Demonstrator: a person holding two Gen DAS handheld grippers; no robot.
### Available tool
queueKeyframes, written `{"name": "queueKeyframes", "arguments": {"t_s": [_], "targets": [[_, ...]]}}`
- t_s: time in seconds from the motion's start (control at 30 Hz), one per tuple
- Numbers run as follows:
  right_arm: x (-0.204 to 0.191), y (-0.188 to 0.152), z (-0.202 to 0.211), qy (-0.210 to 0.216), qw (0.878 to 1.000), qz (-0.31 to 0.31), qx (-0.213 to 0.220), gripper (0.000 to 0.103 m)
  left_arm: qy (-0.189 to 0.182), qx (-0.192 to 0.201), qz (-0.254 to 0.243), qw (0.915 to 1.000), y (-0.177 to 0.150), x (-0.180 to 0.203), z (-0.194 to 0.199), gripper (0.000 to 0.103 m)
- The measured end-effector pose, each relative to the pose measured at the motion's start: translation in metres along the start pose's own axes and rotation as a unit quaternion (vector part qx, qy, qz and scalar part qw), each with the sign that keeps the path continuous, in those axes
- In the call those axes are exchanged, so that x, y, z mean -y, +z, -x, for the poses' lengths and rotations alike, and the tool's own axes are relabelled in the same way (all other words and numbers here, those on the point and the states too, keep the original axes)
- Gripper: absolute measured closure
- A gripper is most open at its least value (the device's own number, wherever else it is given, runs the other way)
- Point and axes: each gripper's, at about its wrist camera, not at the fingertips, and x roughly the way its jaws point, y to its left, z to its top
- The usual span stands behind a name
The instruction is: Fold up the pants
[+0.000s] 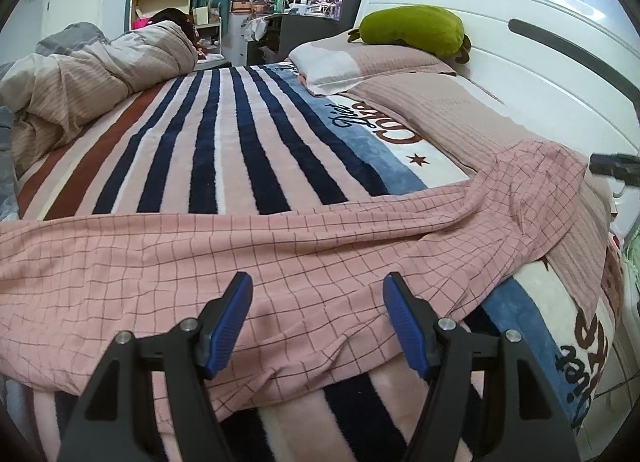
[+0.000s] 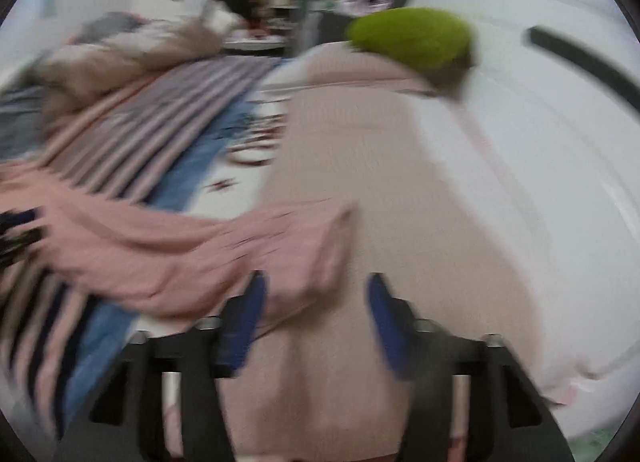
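left gripper (image 1: 318, 294) jaws apart over pants (image 1: 240, 258) | right gripper (image 2: 314, 294) jaws apart

1. Left wrist view: low over the bed's near edge, looking across the striped blanket (image 1: 224, 150) toward the shelves at 12 o'clock; pink checked pants (image 1: 248, 262) close beneath the lens.
2. Right wrist view: blurred, low and close over the pink pillow (image 2: 380, 202), facing the same way.
3. Shared: green plush (image 1: 412, 30) (image 2: 412, 38) at 1 o'clock, white headboard (image 1: 532, 74) (image 2: 540, 166) at 2 o'clock, pants.
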Motion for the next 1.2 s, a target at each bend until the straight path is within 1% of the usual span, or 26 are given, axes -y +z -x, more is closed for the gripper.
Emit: {"name": "queueKeyframes", "arguments": {"t_s": [0.03, 0.1, 0.13, 0.17, 0.23, 0.3, 0.33, 0.37, 0.43, 0.47, 0.53, 0.63, 0.67, 0.73, 0.8, 0.83, 0.87, 0.97, 1.0, 1.03, 1.07, 1.1, 1.17, 1.2], "targets": [[-0.002, -0.005, -0.003, 0.012, 1.0, 0.007, -0.001, 0.035, -0.001, 0.0, -0.002, 1.0, 0.001, 0.002, 0.0, 0.039], [-0.008, -0.015, -0.018, -0.007, 0.999, 0.037, -0.009, 0.035, -0.004, 0.001, -0.008, 1.0, 0.001, 0.005, 0.0, 0.039], [-0.008, -0.018, -0.026, -0.01, 0.999, 0.041, -0.012, 0.035, -0.005, 0.002, -0.009, 0.9999, 0.001, 0.005, 0.0, 0.039], [-0.008, -0.019, -0.033, -0.004, 0.999, 0.041, -0.012, 0.035, -0.006, 0.001, -0.01, 0.9999, 0.001, 0.005, 0.0, 0.039], [-0.009, -0.019, -0.042, 0.008, 0.999, 0.049, -0.002, 0.035, -0.003, 0.001, -0.01, 0.9999, 0.001, 0.004, -0.001, 0.039], [-0.013, -0.017, -0.049, 0.006, 0.998, 0.064, 0.016, 0.036, -0.002, 0.001, -0.01, 0.9999, 0.001, 0.002, -0.001, 0.039], [-0.015, -0.014, -0.053, 0.01, 0.998, 0.064, 0.018, 0.04, -0.002, 0.002, -0.009, 1.0, 0.001, 0.002, 0.0, 0.039], [-0.018, -0.011, -0.058, 0.014, 0.998, 0.062, 0.017, 0.046, -0.002, 0.002, -0.008, 1.0, 0.001, 0.001, 0.0, 0.039], [-0.027, -0.004, -0.064, 0.01, 0.997, 0.072, 0.012, 0.089, -0.002, 0.004, -0.005, 1.0, 0.001, -0.001, 0.001, 0.039], [-0.032, -0.002, -0.064, 0.003, 0.997, 0.076, 0.009, 0.094, -0.002, 0.005, -0.004, 1.0, 0.001, -0.001, 0.002, 0.039], [-0.037, 0.002, -0.059, -0.015, 0.997, 0.074, 0.014, 0.097, -0.003, 0.007, -0.004, 1.0, 0.001, -0.001, 0.004, 0.039], [-0.031, 0.007, -0.039, -0.027, 0.999, 0.039, 0.021, 0.098, -0.002, 0.009, -0.004, 1.0, 0.001, -0.003, 0.006, 0.039], [-0.023, 0.009, -0.029, -0.029, 0.999, 0.018, 0.02, 0.098, -0.001, 0.009, -0.004, 1.0, 0.0, -0.004, 0.007, 0.039], [-0.011, 0.01, -0.019, -0.042, 0.999, -0.011, 0.009, 0.098, 0.002, 0.009, -0.003, 1.0, 0.0, -0.007, 0.008, 0.039], [0.007, 0.008, -0.008, -0.05, 0.997, -0.052, -0.004, 0.098, 0.002, 0.01, 0.001, 0.9999, -0.001, -0.01, 0.01, 0.039], [0.013, 0.007, -0.006, -0.058, 0.996, -0.062, -0.013, 0.098, 0.003, 0.011, 0.004, 0.9999, -0.002, -0.012, 0.011, 0.039], [0.018, 0.003, -0.005, -0.077, 0.995, -0.065, -0.022, 0.098, 0.005, 0.011, 0.006, 0.9999, -0.003, -0.014, 0.013, 0.039], [0.024, -0.006, -0.006, -0.111, 0.991, -0.062, -0.032, 0.097, 0.02, 0.011, 0.018, 0.9996, -0.006, -0.026, 0.023, 0.039], [0.024, -0.007, -0.005, -0.113, 0.991, -0.066, -0.028, 0.092, 0.033, 0.011, 0.026, 0.9991, -0.008, -0.034, 0.031, 0.039], [0.024, -0.008, -0.002, -0.11, 0.991, -0.07, -0.023, 0.08, 0.042, 0.012, 0.032, 0.9985, -0.009, -0.04, 0.037, 0.039], [0.019, -0.007, 0.001, -0.104, 0.992, -0.072, -0.012, 0.074, 0.054, 0.014, 0.041, 0.9976, -0.01, -0.048, 0.046, 0.039], [0.015, -0.006, 0.004, -0.102, 0.992, -0.07, -0.002, 0.065, 0.065, 0.018, 0.054, 0.9962, -0.012, -0.059, 0.058, 0.039], [-0.001, 0.0, 0.01, -0.096, 0.994, -0.055, 0.023, 0.063, 0.079, 0.024, 0.074, 0.9938, -0.014, -0.075, 0.079, 0.036], [-0.01, 0.003, 0.01, -0.086, 0.995, -0.048, 0.03, 0.062, 0.092, 0.029, 0.083, 0.9918, -0.016, -0.084, 0.093, 0.036]]}}
